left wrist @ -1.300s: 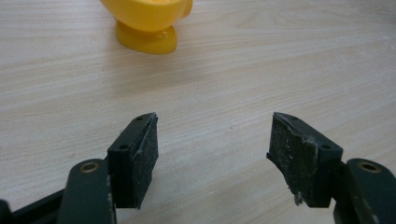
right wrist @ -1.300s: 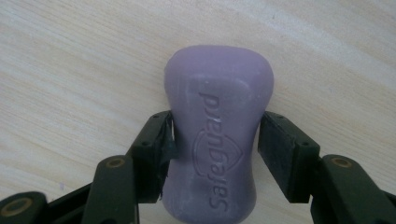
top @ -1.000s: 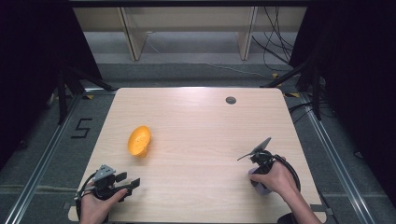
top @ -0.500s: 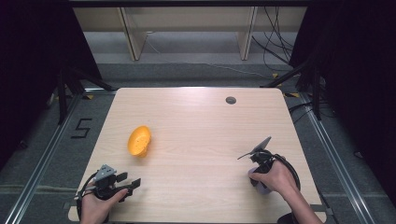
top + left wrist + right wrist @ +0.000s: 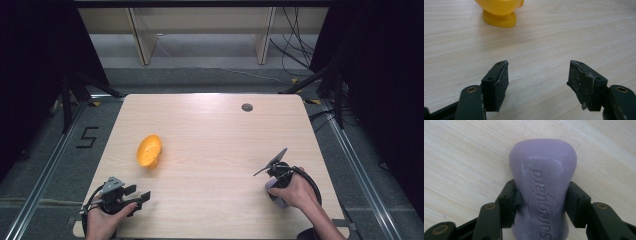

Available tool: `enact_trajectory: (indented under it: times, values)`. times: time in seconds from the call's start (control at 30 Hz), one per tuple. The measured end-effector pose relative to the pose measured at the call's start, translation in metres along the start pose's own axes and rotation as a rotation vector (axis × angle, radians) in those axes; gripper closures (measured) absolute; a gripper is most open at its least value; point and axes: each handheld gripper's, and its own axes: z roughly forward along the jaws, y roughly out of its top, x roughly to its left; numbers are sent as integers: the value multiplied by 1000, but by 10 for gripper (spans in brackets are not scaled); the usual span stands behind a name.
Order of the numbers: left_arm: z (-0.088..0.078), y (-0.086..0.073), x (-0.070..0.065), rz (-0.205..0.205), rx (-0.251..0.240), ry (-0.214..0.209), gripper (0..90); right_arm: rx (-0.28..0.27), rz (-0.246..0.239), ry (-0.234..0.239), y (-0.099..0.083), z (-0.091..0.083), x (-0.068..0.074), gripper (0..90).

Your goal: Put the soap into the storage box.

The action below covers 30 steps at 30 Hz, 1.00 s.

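Clamped by the right gripper [image 5: 541, 202] across its narrow waist: a purple soap bar [image 5: 543, 185], lying flat near the table's [image 5: 210, 125] right front edge, jaws just closed on it. Likely hard, light, slick — best held at that waist. Farther left, left gripper [image 5: 537, 82] empty, jaws apart, facing a yellow bowl [image 5: 149, 150].

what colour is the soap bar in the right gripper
Pale purple, lilac; the soap bar shows best in the right gripper view.

Both grippers are black: the left gripper [image 5: 134, 195] carries a grey three-cornered plate on top and scuffed, white-flecked pads [image 5: 500, 83], while a black cable loops behind the right gripper [image 5: 272, 185], whose arms show brass-ringed screw holes.
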Motion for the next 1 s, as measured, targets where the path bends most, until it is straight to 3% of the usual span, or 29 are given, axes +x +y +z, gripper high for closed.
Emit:
enact_trajectory:
  times: [0.13,0.2,0.3,0.37,0.43,0.53,0.57,0.7,0.83,0.87,0.97,1.0]
  values:
    - [0,0,-1,1,8,5,324,-41,-58,-34,-5,-1,5,501]
    - [0,0,0,5,9,-3,324,-43,-57,-47,-6,-3,7,501]
    - [0,0,-1,5,3,-3,324,-76,-100,-63,-6,-2,7,502]
    - [-1,0,-1,5,9,9,324,-76,-86,-66,-7,-3,9,502]
    - [-1,0,-1,3,3,2,324,-96,-128,-93,-9,-5,11,502]
    - [-1,0,0,5,3,2,324,-110,-147,-106,-11,-6,13,502]
    - [-1,0,-1,8,9,13,324,-136,-174,-146,-12,-6,14,502]
    - [-1,0,0,16,6,2,324,-172,-203,-184,-16,-10,20,502]
    - [-1,0,0,20,4,2,324,-206,-218,-180,-19,-12,24,503]
    - [-1,0,-1,18,6,0,324,-229,-251,-202,-19,-14,25,502]
    - [-2,0,-1,12,5,2,324,-249,-281,-206,-19,-14,27,503]
    - [-2,0,-1,12,3,2,324,-263,-308,-230,-20,-16,29,502]
